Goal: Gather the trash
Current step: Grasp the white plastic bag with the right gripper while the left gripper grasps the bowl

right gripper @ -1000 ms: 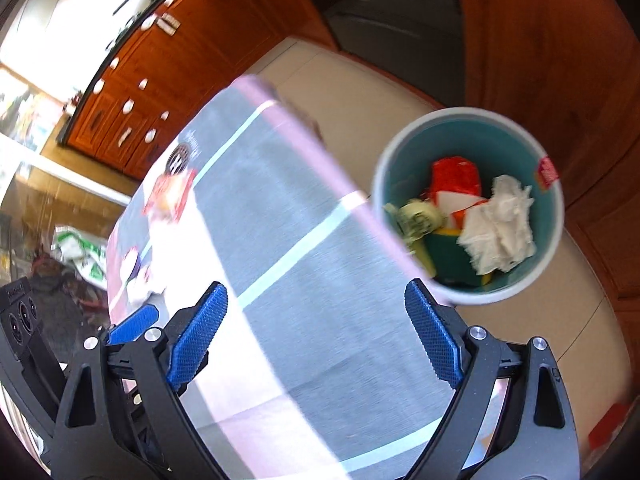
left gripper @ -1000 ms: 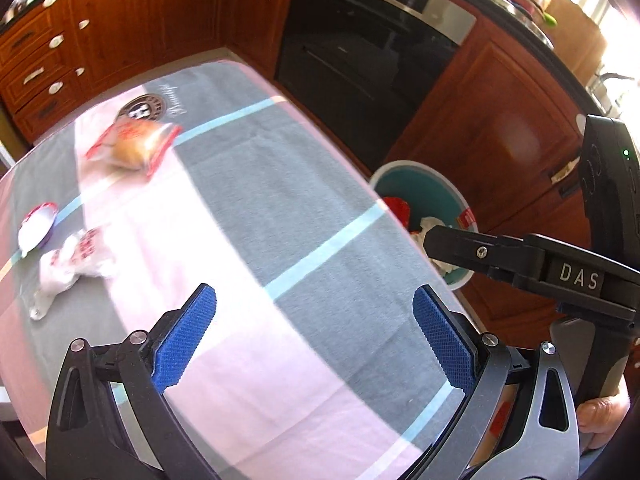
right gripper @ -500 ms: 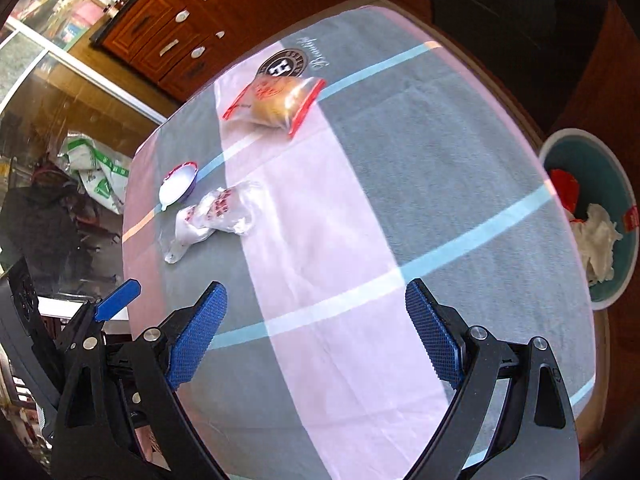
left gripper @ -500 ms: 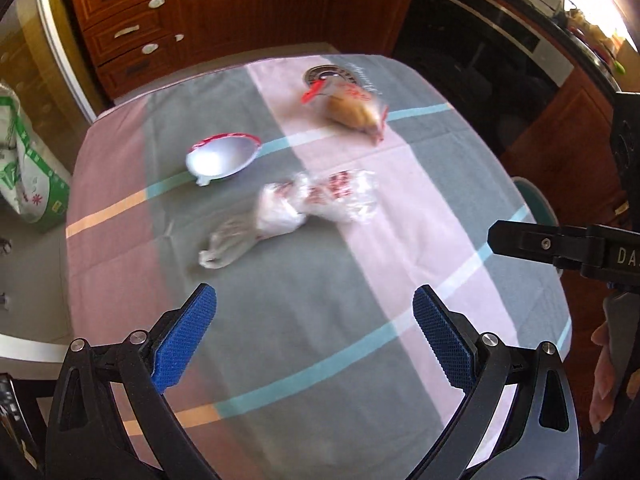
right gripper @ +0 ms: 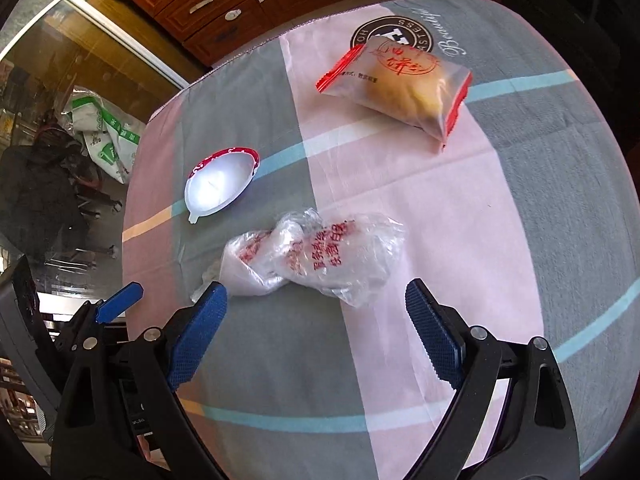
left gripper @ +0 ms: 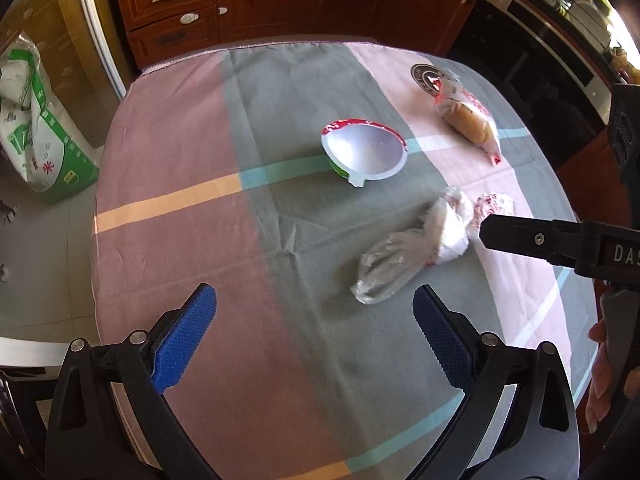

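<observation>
Over the tabletop (right gripper: 540, 208), both grippers hang above the checked cloth with nothing between their blue pads. Nearest in the right wrist view, the right gripper (right gripper: 316, 320) has its jaws spread wide and empty, and the crumpled clear plastic bag (right gripper: 316, 258) with red print lies on the cloth just ahead of them, its thin end close to the left pad. The left gripper (left gripper: 314, 324) likewise stands released and holds nothing; in its view the same bag (left gripper: 416, 252) lies a little ahead and toward its right pad, with one black finger of the right gripper reaching in from the right edge above the bag's far end. Beyond the bag, apart from it, sits a white cup lid (right gripper: 220, 184) with a red rim, hollow side up. Farther still, a sealed snack packet (right gripper: 400, 84) with red ends rests partly over a round printed logo (right gripper: 384, 32) on the cloth. Past the table edge stand wooden drawers (left gripper: 172, 12), and a green-and-white sack (left gripper: 36, 128) sits on the floor.
</observation>
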